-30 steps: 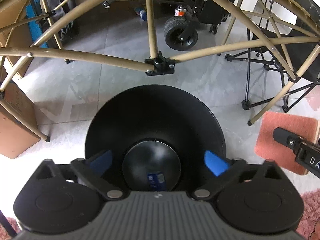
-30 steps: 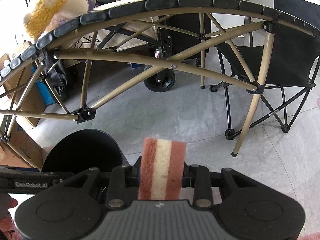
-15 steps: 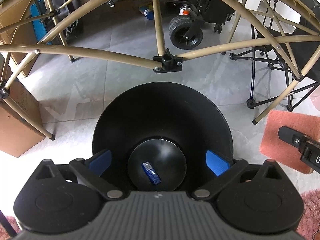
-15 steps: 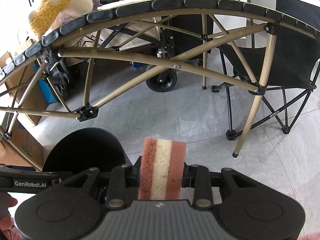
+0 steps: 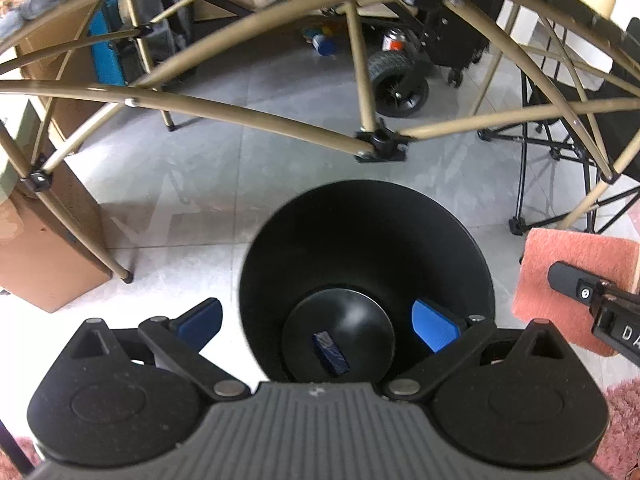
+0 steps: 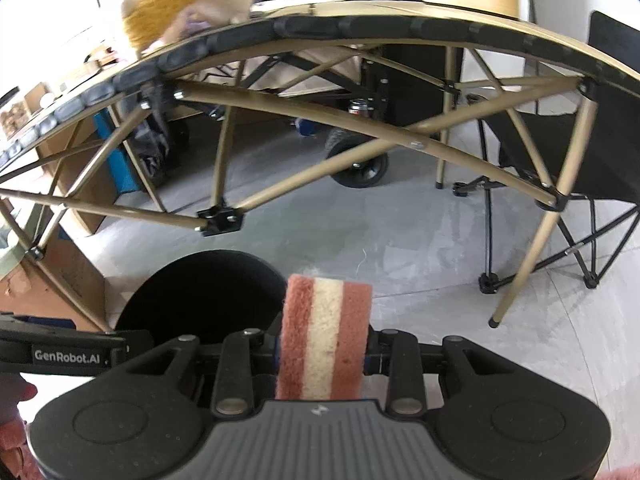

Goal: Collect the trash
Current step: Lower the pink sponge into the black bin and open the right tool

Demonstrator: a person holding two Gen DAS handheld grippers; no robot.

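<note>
a: what have your right tongs [image 6: 323, 356] got?

b: a sponge [image 6: 324, 336], pinkish-red scouring faces with a cream stripe down the middle. my right tongs are closed narrow on it, pads pressing both red faces, and it stands on edge between them. in my left view the same sponge [image 5: 576, 276] shows at the far right, with one black finger across it.

a: and the left tongs [image 5: 318, 328]?

b: spread wide, holding nothing. the blue pads [image 5: 434, 330] straddle the near wall of the black trash bin [image 5: 360, 232]: the right pad is inside the bin, the left one outside its rim. whether either pad touches the wall i cannot tell.

a: where is the bin?

b: on the grey tiled floor [image 5: 208, 184], just in front of a folding worktop with a tan tube frame [image 5: 256, 116]. one small blue wrapper [image 5: 331, 351] lies on the bin's round bottom.

a: and the sponge against the bin?

b: from the right view, the bin's rim [image 6: 200, 296] sits just left of the sponge. the sponge is beside the opening, not over it.

a: anything else around?

b: a cardboard box [image 5: 44, 252] at the left by a worktop leg, a black folding chair [image 6: 560, 152] at the right, a cart wheel [image 5: 398, 80] behind the frame with a can [image 5: 394, 40] near it, and a fluffy orange plush toy [image 6: 184, 0] up on the worktop.
</note>
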